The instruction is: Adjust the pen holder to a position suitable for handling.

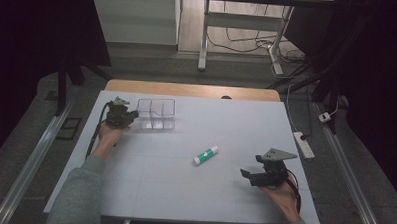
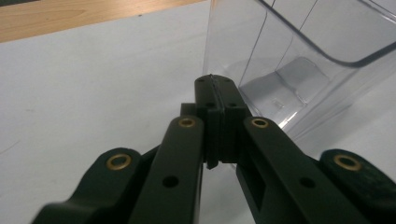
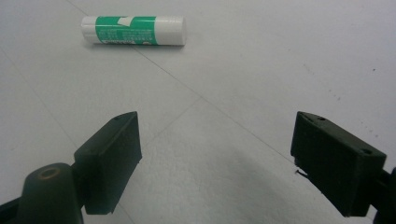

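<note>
Right black two-jaw gripper (image 1: pixel 249 175), jaws spread, near white surface's (image 1: pixel 159 185) right edge, faces green-and-white glue stick (image 1: pixel 205 155) mid-surface—approach step, closing in needed; left black gripper (image 1: pixel 129 114), jaws pressed together, beside clear plastic divided tray (image 1: pixel 156 114) near far edge.

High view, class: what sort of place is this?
Probably a lab or workshop set up for recording. A white board covers the wooden table, loose cables and a power strip lie on the floor, and dark curtains hang around.
</note>
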A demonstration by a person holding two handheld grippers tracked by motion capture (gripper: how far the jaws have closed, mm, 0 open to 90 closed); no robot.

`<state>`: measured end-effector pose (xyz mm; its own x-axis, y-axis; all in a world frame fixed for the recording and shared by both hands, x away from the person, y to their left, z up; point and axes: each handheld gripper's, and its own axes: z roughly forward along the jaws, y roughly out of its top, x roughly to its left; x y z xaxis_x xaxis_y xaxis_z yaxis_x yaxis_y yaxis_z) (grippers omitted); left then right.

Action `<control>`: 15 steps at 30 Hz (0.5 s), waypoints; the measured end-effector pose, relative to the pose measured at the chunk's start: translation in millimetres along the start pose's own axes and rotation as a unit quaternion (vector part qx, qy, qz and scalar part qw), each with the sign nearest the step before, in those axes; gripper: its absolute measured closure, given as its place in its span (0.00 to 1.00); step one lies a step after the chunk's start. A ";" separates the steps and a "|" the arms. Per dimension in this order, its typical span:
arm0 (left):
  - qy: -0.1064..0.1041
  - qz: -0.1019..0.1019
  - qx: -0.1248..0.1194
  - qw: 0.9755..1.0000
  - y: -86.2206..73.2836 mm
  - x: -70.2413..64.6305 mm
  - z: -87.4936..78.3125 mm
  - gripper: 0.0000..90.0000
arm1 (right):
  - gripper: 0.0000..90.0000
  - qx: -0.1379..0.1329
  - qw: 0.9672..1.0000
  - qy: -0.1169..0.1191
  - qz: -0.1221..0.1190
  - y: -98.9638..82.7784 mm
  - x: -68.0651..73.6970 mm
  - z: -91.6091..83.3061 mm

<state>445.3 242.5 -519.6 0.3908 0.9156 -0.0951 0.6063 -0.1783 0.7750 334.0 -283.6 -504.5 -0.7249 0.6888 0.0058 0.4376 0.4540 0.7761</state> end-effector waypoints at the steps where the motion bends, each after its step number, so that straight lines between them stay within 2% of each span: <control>1: -0.001 0.002 0.001 1.000 0.9 -1.2 0.7 0.99 | 0.17 0.000 1.000 0.000 0.000 -0.1 0.0 0.0; 4: -0.007 -0.003 -0.001 1.000 4.0 -3.9 1.8 0.99 | 0.17 -0.001 1.000 0.001 0.000 0.0 0.3 0.0; 7: -0.012 0.005 0.002 1.000 5.6 -9.1 3.4 0.99 | 0.17 0.001 1.000 0.000 -0.001 0.1 0.1 0.0; 15: -0.020 0.006 0.002 1.000 7.7 -15.3 6.2 0.99 | 0.18 -0.003 1.000 0.003 -0.002 0.3 0.7 -0.5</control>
<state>448.3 224.8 -516.0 0.4244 0.8987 -0.1108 0.6040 -0.1898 0.7740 333.4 -283.2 -504.0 -0.7298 0.6836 0.0062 0.4317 0.4538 0.7795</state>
